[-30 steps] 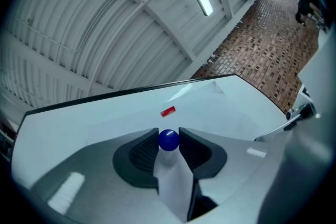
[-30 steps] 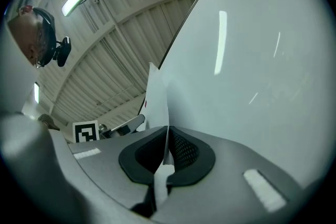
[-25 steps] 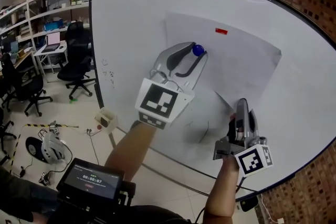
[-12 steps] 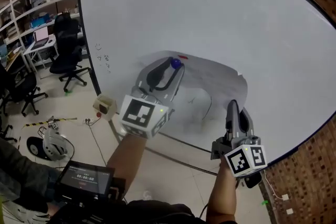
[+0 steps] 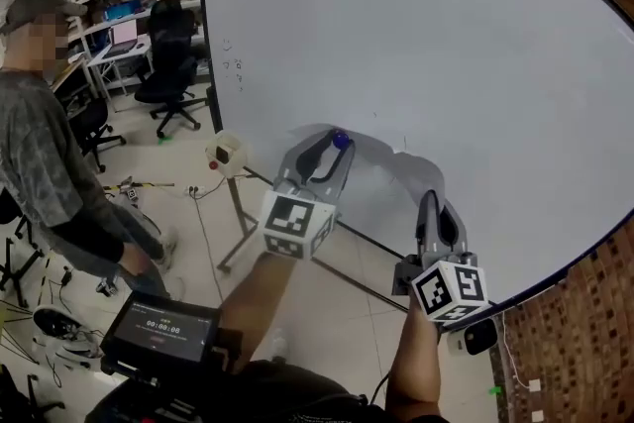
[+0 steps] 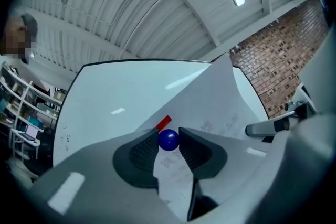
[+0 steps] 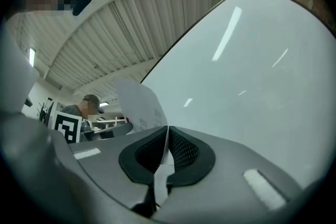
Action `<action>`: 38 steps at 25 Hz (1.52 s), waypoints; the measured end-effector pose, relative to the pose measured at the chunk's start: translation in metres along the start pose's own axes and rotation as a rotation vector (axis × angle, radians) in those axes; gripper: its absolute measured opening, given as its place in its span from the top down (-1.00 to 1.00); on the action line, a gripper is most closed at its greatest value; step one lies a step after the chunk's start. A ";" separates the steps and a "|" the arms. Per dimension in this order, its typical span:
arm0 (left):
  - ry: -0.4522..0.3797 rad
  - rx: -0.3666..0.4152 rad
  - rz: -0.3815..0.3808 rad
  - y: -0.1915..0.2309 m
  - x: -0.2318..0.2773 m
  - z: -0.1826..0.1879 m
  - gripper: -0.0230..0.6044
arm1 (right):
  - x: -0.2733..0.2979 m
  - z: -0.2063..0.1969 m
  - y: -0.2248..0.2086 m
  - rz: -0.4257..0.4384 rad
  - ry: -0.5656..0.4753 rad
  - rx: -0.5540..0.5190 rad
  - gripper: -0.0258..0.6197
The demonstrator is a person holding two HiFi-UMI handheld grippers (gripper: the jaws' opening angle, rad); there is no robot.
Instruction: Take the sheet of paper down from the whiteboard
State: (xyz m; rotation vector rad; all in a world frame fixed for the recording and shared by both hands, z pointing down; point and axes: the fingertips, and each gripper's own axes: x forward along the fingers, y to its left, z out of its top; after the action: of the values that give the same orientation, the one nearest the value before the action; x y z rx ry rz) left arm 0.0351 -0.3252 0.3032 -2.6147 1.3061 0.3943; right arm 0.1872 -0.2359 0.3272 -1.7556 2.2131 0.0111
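The sheet of paper (image 5: pixel 404 167) is off the whiteboard (image 5: pixel 426 35) and hangs bent between my two grippers, low in front of the board's bottom edge. My left gripper (image 5: pixel 337 146) is shut on a blue ball magnet (image 5: pixel 340 140) at the sheet's left end. In the left gripper view the blue ball magnet (image 6: pixel 168 140) sits between the jaw tips of the left gripper (image 6: pixel 169 141), with the paper (image 6: pixel 223 107) behind it. A red magnet (image 6: pixel 164 122) lies on the sheet. My right gripper (image 5: pixel 428 199) is shut on the paper's right edge. The thin sheet (image 7: pixel 140 105) runs between the pads of the right gripper (image 7: pixel 167 131).
A person (image 5: pixel 50 163) stands at the left on the tiled floor. Beyond are an office chair (image 5: pixel 173 64) and shelves. The board's stand leg (image 5: pixel 234 213) slants down below the grippers. A brick wall (image 5: pixel 594 312) is at the right. A timer screen (image 5: pixel 163 330) sits low in view.
Both grippers have come down with the sheet, from the middle of the board to its lower edge. The paper now curls between them. A person has come into view at the left.
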 end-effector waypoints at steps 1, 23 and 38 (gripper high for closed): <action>0.012 -0.005 0.015 -0.005 -0.007 -0.006 0.54 | -0.005 -0.004 -0.001 -0.004 0.007 -0.007 0.88; 0.058 -0.010 0.034 -0.052 -0.061 -0.018 0.54 | -0.053 -0.009 0.000 -0.138 0.038 -0.187 0.88; 0.081 -0.030 0.072 -0.032 -0.062 -0.044 0.54 | -0.045 -0.049 -0.044 -0.272 0.144 -0.220 0.88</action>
State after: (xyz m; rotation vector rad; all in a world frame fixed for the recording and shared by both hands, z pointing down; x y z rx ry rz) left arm 0.0315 -0.2721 0.3665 -2.6397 1.4340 0.3254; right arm 0.2258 -0.2134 0.3933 -2.2304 2.1167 0.0709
